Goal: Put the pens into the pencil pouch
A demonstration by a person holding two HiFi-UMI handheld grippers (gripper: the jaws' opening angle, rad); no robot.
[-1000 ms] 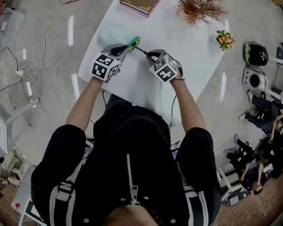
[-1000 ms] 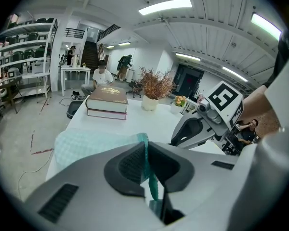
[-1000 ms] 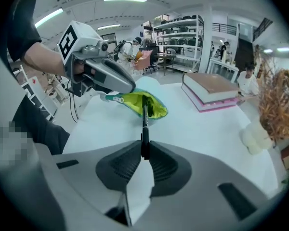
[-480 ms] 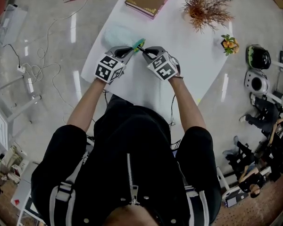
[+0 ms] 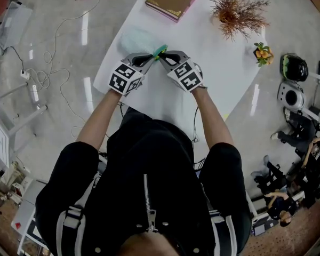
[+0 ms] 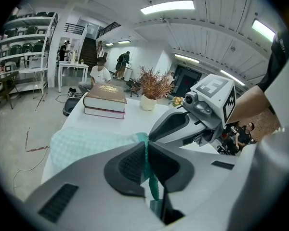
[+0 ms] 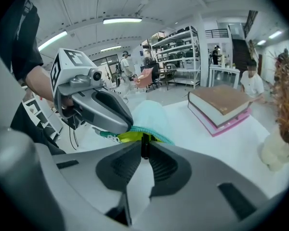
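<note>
Mint woven pouch [image 6: 86,146] pinched by left tongs [image 6: 146,148] — right tongs [image 7: 145,150] clamp slim black pen [image 7: 144,144].

My right gripper [image 5: 165,56] has moved in toward the left gripper [image 5: 149,57]. A second ago a clear gap lay between the two; now their tips almost meet at the mouth of the pouch [image 5: 133,40]. The pen [image 7: 144,147] in my right jaws showed from above as a long dark line across that gap. Now hardly any of it shows there, its far end lost at the green opening.
</note>
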